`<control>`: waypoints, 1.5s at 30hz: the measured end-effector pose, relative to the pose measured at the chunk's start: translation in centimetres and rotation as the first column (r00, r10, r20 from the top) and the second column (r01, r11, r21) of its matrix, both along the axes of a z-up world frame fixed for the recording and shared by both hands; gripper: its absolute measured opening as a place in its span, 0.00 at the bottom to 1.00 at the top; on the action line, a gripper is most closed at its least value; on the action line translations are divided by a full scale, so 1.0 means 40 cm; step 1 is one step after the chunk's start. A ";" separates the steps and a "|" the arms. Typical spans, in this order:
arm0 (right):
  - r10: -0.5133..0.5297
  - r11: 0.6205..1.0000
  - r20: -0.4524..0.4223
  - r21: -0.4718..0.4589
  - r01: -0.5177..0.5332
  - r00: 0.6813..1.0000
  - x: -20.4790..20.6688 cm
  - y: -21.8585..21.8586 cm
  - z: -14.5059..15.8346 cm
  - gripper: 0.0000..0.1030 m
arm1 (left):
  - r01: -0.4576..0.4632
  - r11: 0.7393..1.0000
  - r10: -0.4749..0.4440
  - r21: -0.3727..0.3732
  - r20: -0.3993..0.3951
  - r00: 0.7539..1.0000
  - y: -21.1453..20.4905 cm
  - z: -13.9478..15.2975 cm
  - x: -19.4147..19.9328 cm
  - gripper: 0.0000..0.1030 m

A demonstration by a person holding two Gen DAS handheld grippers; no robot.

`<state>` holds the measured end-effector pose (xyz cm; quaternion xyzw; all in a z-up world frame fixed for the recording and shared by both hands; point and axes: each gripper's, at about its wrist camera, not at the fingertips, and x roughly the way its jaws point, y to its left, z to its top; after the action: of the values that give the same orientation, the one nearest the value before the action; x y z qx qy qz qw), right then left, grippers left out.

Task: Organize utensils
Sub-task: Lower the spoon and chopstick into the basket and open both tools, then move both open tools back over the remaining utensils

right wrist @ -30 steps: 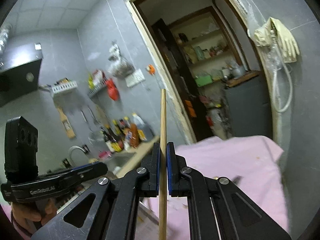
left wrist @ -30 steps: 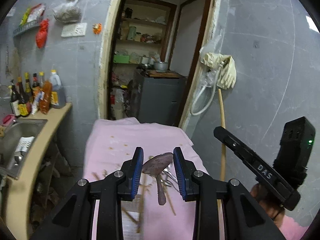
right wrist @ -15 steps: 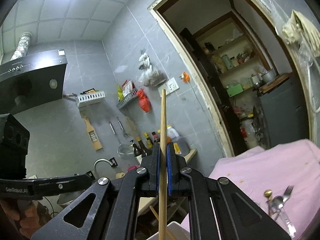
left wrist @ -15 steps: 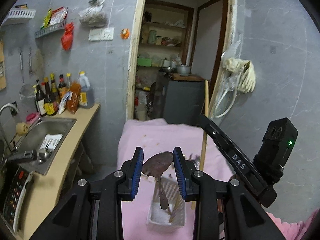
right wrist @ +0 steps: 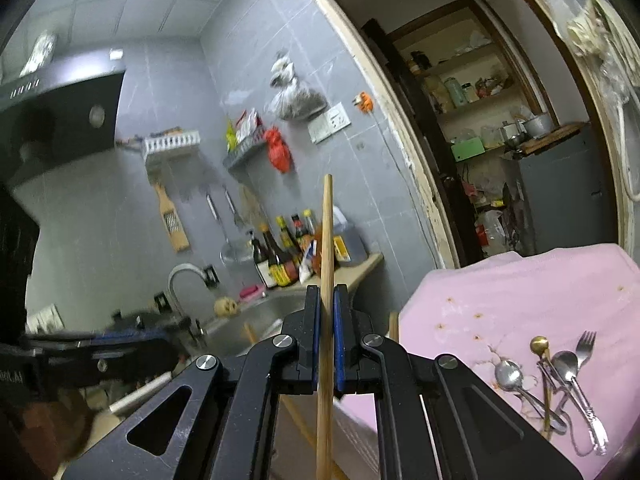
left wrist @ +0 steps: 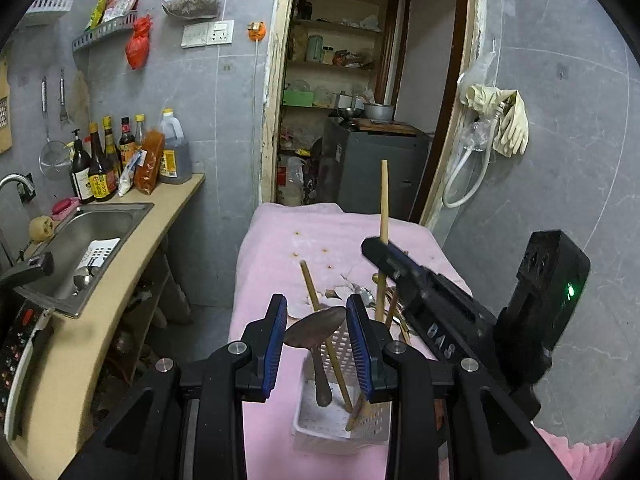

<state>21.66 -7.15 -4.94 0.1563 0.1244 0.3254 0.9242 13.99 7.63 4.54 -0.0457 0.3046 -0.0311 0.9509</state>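
My left gripper [left wrist: 316,318] is shut on the bowl of a dull metal spoon [left wrist: 310,334]. The spoon's handle hangs down into a white perforated basket [left wrist: 320,430] on the pink cloth [left wrist: 272,264]. One wooden chopstick [left wrist: 316,300] leans in that basket. My right gripper [right wrist: 327,320] is shut on another wooden chopstick [right wrist: 327,240] and holds it upright. In the left wrist view the right gripper [left wrist: 384,258] hangs just right of the basket and above it. Its chopstick [left wrist: 384,200] runs down behind my left finger, where its lower end is hidden.
Loose spoons and a fork [right wrist: 560,376] lie on the cloth to the right of the basket. A steel sink [left wrist: 88,240] and a counter with sauce bottles [left wrist: 108,160] run along the left. An open doorway [left wrist: 360,100] lies beyond the table.
Both grippers have come down toward the basket, which now shows closer and larger. The spoon's handle now reaches inside it. The right gripper has carried its chopstick in beside the basket.
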 end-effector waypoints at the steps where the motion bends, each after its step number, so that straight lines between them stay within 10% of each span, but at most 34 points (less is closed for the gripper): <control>1: -0.002 1.000 0.009 -0.023 0.002 1.000 -0.008 0.002 -0.006 0.06 | -0.001 1.000 0.001 -0.003 -0.003 1.000 -0.001 -0.005 0.003 0.28; 17: 0.005 0.996 0.006 -0.089 -0.005 1.000 -0.052 -0.031 0.011 0.07 | -0.018 0.996 0.013 -0.086 -0.059 0.998 0.031 -0.039 0.032 0.29; 24: -0.012 0.998 0.005 -0.060 0.012 1.000 -0.065 -0.070 0.046 0.27 | -0.033 0.986 0.025 -0.162 -0.049 0.998 0.050 -0.037 0.025 0.29; 32: -0.099 0.993 0.016 -0.063 0.100 0.995 -0.088 -0.163 0.122 0.48 | -0.047 0.985 0.051 -0.164 0.019 0.999 0.035 -0.010 0.027 0.45; 45: -0.316 0.932 0.016 -0.182 0.314 0.949 -0.107 -0.381 0.230 0.95 | -0.063 0.995 0.076 -0.072 0.193 0.978 -0.128 0.053 0.028 0.99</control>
<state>17.39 -22.37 4.24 0.0913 0.1331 0.1594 0.9739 15.13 2.52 6.64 -0.0840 0.2069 -0.0119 0.9747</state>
